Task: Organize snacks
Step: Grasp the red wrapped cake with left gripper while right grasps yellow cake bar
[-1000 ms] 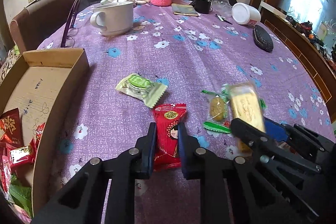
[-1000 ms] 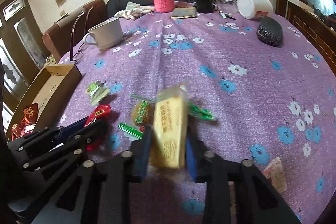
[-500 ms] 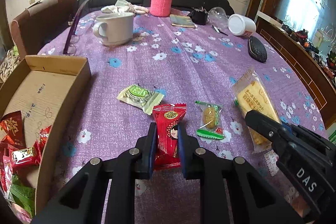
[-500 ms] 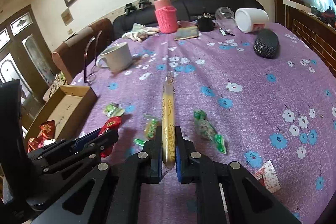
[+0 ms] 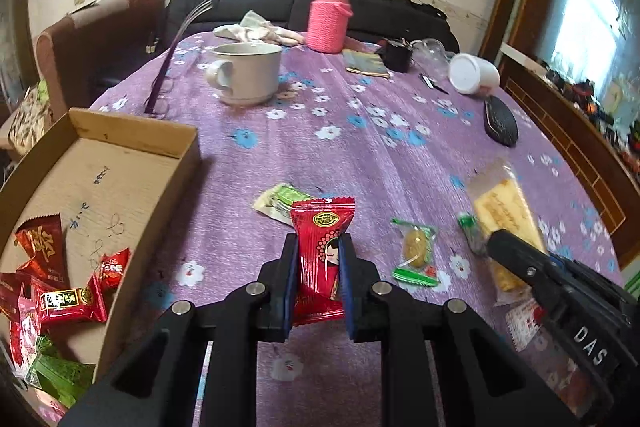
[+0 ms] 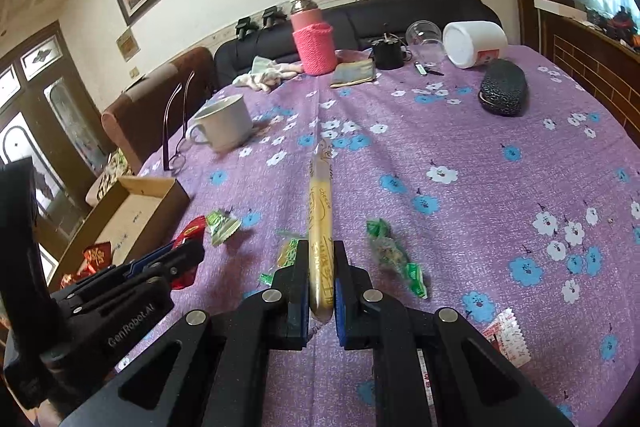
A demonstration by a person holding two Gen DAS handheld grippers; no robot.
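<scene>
Left wrist view has the left gripper [image 5: 318, 281] clamped on a red candy packet [image 5: 322, 259] right in the lower middle of the frame, pads squeezing its flat sides about halfway up, crimped top edge sticking out above. Over on the lower right, the right gripper [image 5: 516, 255] has its jaws pinched on a yellow biscuit packet [image 5: 506, 223]. The right wrist view shows that one edge-on: yellow biscuit packet [image 6: 320, 223] standing up between the pads of the right gripper [image 6: 321, 287], gripped near its lower end.

The cardboard box [image 5: 176, 155] sits at left, already holding a pile of red and green wrappers in its near corner. Still loose on the purple tablecloth [image 5: 360, 155]: a green packet [image 5: 280, 201] just behind the red one, a clear-wrapped sweet [image 5: 416, 251] in the middle right, and another green-ended sweet [image 6: 394, 255] right of centre in the right view.

My take on handling: these are all feather-light and the film is slick and crinkly, so a mid-body pinch like the red one has is safest. The biscuit is probably brittle, and being held near one end it could swing or crack if squeezed harder. Grabbing it closer to the middle would be steadier, I reckon.
</scene>
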